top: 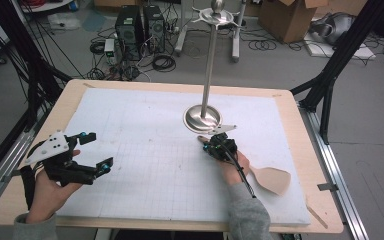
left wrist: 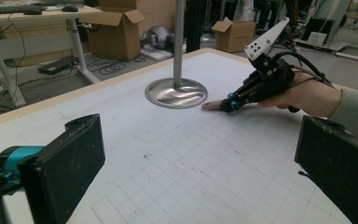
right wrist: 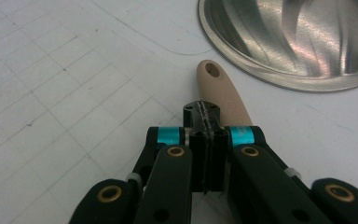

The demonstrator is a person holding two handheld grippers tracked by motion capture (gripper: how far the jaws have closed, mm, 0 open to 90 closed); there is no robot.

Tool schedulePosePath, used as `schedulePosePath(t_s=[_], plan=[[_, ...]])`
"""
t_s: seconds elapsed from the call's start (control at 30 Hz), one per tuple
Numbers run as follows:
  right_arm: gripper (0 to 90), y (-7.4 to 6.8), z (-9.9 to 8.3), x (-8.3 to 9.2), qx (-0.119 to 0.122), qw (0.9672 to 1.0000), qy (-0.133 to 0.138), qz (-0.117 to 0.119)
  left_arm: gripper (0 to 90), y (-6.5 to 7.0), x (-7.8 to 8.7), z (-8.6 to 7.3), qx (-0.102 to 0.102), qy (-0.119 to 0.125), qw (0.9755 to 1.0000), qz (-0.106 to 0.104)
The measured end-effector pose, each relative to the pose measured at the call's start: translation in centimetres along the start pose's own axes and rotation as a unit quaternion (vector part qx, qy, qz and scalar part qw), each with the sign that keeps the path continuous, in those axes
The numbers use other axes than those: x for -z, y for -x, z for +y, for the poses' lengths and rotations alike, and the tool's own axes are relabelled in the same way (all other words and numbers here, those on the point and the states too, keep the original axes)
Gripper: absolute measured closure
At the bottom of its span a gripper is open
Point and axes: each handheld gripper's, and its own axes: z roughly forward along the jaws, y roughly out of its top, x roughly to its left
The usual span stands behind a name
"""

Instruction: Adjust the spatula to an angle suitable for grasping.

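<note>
A beige spatula (top: 272, 180) lies flat on the white gridded mat (top: 145, 150), its blade at the right and its handle (right wrist: 219, 88) running toward the round steel base (top: 203, 119) of a tall utensil stand. My right gripper (top: 207, 145) is shut, jaws pressed together with no gap, its tips right over the handle; the handle's holed end (left wrist: 209, 105) sticks out past them. I cannot tell whether the tips touch it. My left gripper (top: 97, 150) is open at the mat's left with nothing between its fingers (left wrist: 65, 172).
The stand's pole (top: 209, 65) rises from the base to a hooked top (top: 217, 15). A wooden table edge (top: 320, 200) frames the mat. Computer towers (top: 140, 30), cables and cardboard boxes (top: 287, 17) lie on the floor beyond.
</note>
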Motion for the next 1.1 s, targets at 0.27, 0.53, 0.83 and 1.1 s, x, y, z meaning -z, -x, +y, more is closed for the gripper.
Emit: schedulePosePath(t_s=[0.27, 0.53, 0.83, 1.1], plan=[[90.0, 0.3, 0.1, 1.6, -0.015, 0.9995, 0.025, 0.01, 1.9, -0.1, -0.3, -0.1, 0.001, -0.004, 1.0, -0.001], [90.0, 1.1, 0.1, 4.8, -0.003, 0.9995, 0.031, 0.001, 1.9, -0.1, -1.2, 0.0, -0.001, -0.005, 0.9999, -0.012], [90.0, 4.6, -2.8, 8.5, -0.02, 0.9995, 0.012, -0.019, 1.9, 0.1, -2.4, 0.0, -0.002, -0.013, 0.9997, -0.021], [90.0, 6.7, -5.8, 9.9, -0.039, 0.9987, -0.014, -0.028, 1.9, 0.3, -3.1, -0.1, -0.004, -0.019, 0.9994, -0.029]])
